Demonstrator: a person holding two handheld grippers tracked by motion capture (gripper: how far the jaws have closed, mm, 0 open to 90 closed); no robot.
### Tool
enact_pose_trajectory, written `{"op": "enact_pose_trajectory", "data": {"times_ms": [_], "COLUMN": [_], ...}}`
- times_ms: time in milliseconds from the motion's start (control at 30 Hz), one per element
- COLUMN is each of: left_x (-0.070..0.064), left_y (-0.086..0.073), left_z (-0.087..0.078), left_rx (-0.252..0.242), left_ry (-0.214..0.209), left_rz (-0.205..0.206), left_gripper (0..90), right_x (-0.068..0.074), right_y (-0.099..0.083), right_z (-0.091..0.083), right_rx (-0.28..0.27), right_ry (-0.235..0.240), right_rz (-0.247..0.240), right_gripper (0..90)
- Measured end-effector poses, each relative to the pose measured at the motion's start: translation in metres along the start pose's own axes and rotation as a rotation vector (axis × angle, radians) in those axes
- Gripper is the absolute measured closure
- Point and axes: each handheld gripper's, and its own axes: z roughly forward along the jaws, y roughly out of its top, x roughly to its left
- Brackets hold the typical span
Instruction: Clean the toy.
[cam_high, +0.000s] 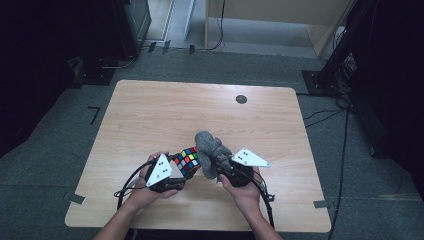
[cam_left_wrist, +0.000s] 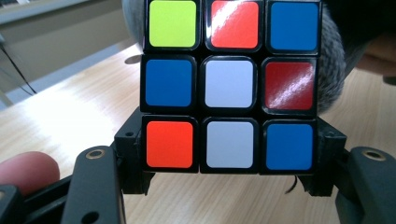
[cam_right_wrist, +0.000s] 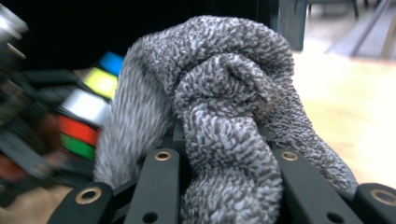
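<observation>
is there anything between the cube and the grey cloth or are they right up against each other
Nothing lies between them. In the high view the grey cloth in the right claw presses against the cube held in the left claw.

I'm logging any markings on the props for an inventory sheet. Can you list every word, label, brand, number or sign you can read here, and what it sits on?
None can be read.
Puzzle cube in the left gripper: plain coloured stickers, no logo or print.
Grey cloth in the right gripper: no tag or label visible.
Grey plate on the right gripper: small dark dots, no lettering.
Table: no text.
</observation>
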Motion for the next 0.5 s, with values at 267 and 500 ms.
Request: {"op": "enact_pose_trajectory", "data": {"times_ms": [267,500], "left_x": [-0.005,0.0], "left_y": [0.004,0.003], "left_z": [-0.002,-0.001], "left_rx": [-0.013,-0.003], "left_ry": [-0.022,-0.028], "left_rz": [0.025,-0.003], "left_gripper": [34.4,34.5], "right_x": [0.021,-0.005], "right_y": [0.004,-0.002], "right_z": [0.001,0.002], "right_rx": [-0.03,0.023], "right_ry": [0.076,-0.009], "right_rz": [-0.063,0.008], "right_gripper": [72.5,72.5]}}
